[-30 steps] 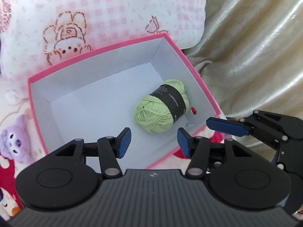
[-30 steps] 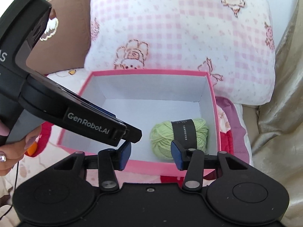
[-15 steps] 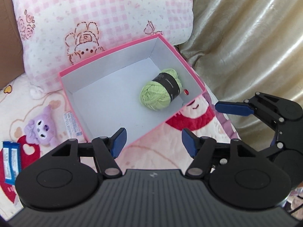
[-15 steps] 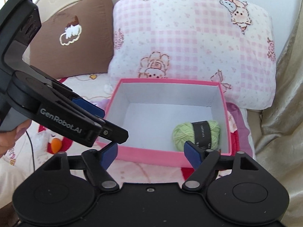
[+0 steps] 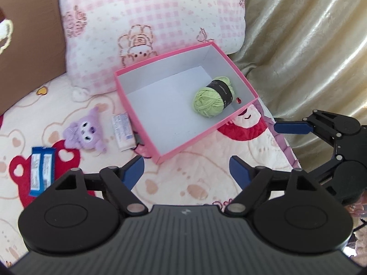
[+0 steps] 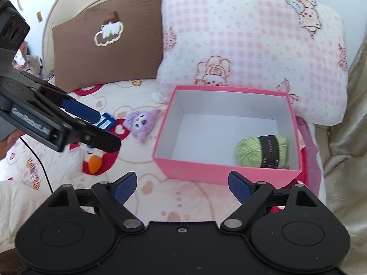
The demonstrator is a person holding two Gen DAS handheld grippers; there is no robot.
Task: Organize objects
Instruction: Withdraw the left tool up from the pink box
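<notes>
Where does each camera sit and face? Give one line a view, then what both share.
Left wrist: on the left tool, looking down at the box from its near-left corner; own jaws opening, nothing between them, right tool at right.
Right wrist: on the right tool, facing the box's long side and the pillows; own jaws opening, nothing between them, left tool at left.
Shared: box, yarn, plush, pink pillow.
</notes>
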